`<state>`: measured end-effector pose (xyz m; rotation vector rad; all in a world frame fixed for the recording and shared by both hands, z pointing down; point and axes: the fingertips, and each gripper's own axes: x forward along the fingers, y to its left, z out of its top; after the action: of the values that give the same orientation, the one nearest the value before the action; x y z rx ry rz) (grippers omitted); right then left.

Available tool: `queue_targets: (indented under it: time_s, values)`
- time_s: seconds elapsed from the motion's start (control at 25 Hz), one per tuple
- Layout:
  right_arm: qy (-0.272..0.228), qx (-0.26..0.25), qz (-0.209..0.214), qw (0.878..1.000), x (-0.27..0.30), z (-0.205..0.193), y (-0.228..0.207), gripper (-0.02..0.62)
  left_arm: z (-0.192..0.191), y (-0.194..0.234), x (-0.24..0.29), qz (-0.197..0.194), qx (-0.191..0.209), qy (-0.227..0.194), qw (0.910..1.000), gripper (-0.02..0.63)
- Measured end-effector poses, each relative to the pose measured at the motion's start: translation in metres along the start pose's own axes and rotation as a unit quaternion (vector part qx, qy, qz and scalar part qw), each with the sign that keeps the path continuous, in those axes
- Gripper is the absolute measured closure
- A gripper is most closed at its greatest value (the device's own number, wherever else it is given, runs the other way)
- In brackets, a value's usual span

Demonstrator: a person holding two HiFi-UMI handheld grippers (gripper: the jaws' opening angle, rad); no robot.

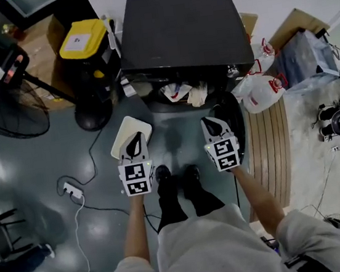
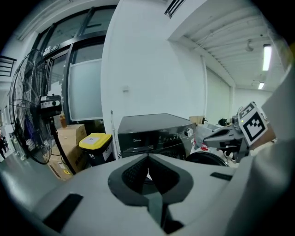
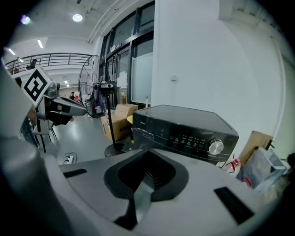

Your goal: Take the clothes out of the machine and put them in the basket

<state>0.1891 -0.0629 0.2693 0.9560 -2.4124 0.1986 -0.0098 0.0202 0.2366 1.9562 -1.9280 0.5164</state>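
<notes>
Black machine (image 1: 181,31) holds pale clothes (image 1: 183,92) at its open mouth; left gripper (image 1: 136,144) and right gripper (image 1: 211,125) hang short of them, jaws pressed together and empty, so reaching in unopened would likely only shove the clothes deeper.

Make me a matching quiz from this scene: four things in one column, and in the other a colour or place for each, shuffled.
Things:
1. machine
2. bin lid
3. jugs
4. fan

Descriptions:
A. yellow
B. white with red, right of the machine
C. wire cage on a stand, far left in the head view
D. black box with a dial

Pairs: 1-D, 2-A, 3-B, 4-C
</notes>
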Motion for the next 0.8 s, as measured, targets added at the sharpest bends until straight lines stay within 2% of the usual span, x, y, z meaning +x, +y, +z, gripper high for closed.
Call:
queue_targets:
  time_s: [0.4, 0.8]
  values:
    - [0.013, 0.04, -0.049, 0.998, 0.068, -0.004, 0.005, 0.572, -0.04, 0.025, 0.064, -0.074, -0.007, 0.022, 0.997, 0.586]
    - [0.021, 0.061, -0.084, 0.994, 0.142, -0.034, 0.003, 0.572, -0.083, 0.069, 0.135, -0.092, -0.012, 0.033, 0.9951, 0.586]
